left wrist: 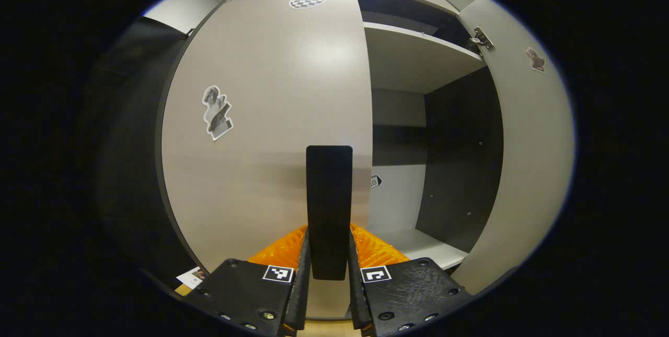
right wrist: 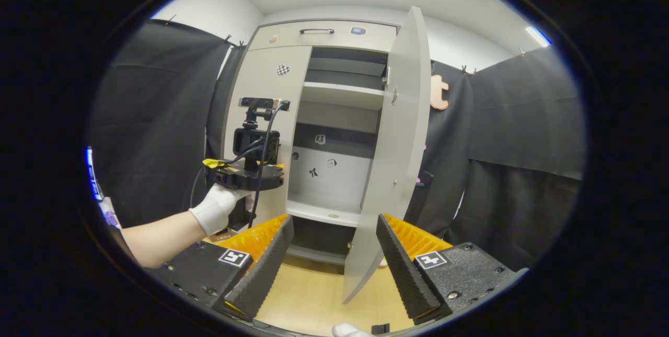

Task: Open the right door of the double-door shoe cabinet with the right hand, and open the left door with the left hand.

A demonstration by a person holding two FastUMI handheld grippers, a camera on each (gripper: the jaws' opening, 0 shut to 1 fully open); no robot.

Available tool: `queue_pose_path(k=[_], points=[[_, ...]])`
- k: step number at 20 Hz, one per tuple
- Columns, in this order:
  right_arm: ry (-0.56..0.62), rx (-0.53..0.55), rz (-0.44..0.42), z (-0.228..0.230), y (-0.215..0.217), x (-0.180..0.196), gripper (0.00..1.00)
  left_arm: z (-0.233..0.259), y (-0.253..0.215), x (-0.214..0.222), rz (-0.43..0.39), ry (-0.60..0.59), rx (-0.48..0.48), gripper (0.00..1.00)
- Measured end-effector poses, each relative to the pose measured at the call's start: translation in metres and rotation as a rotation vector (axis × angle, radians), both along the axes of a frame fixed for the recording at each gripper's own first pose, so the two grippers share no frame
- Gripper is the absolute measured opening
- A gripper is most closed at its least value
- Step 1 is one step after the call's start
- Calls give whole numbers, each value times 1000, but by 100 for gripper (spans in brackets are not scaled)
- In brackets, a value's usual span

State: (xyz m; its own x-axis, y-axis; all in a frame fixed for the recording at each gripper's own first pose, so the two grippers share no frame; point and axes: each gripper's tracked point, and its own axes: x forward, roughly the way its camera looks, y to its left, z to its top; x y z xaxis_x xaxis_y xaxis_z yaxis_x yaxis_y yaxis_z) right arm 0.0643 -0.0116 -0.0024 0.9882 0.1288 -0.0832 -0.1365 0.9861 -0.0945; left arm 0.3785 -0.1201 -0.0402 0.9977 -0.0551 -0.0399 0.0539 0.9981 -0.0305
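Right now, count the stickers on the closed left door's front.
2: a checkered sticker near the top of the left door, and a cut-out figure sticker toward its outer edge, about mid-height. The left gripper covers part of the lower door, so another may be hidden.

Your left gripper view sits close against the shoe cabinet (left wrist: 418,55), facing its closed left door (left wrist: 272,117) head-on. Your right gripper view stands farther back, facing the whole cabinet (right wrist: 324,133) and the swung-out right door (right wrist: 392,159). Both views share the open shelves (left wrist: 413,49).
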Motion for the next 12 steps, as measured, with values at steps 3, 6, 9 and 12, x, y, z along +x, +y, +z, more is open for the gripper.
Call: queue_pose_path(k=[3,6,9,12], points=[[8,5,15,-3,4,0,100,-1,2,1,1,6,12,21],[5,13,18,-2,2,-1,100,0,2,-6,-12,11,14,4],[-3,22,14,1,1,-4,100,2,1,-18,-41,5,9,8],[-12,30,13,3,1,-16,100,3,4,-32,-45,0,5,8]])
